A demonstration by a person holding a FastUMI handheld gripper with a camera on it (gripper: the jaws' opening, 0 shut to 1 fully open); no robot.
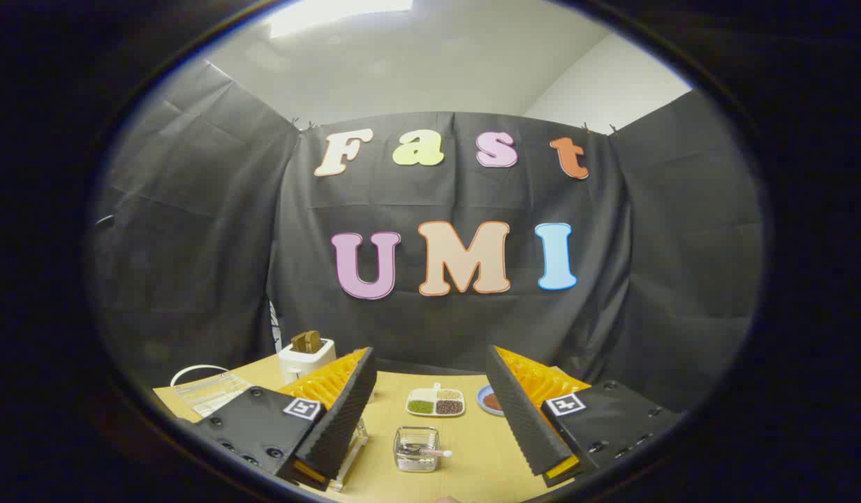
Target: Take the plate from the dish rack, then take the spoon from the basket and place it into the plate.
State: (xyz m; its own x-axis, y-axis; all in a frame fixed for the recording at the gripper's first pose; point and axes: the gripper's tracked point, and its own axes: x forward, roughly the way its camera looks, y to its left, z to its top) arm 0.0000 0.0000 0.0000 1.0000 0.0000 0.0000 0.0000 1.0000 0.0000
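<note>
Hand-held gripper (430,409) hovering with fingers spread wide, gripping nothing. Lying between them on the pale wooden bench (482,454): small clear wire-framed basket (416,449), pale-handled spoon (430,452) resting across its rim. Sitting beyond: white four-section tray of grains (436,403).

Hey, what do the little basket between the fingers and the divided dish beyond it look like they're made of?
The basket looks like shiny metal wire: see-through mesh walls with bright glints. The divided dish looks like glazed ceramic or smooth plastic: plain white, opaque, softly rounded rims; which one is unclear. The gripper has its fingers open, holding nothing.
</note>
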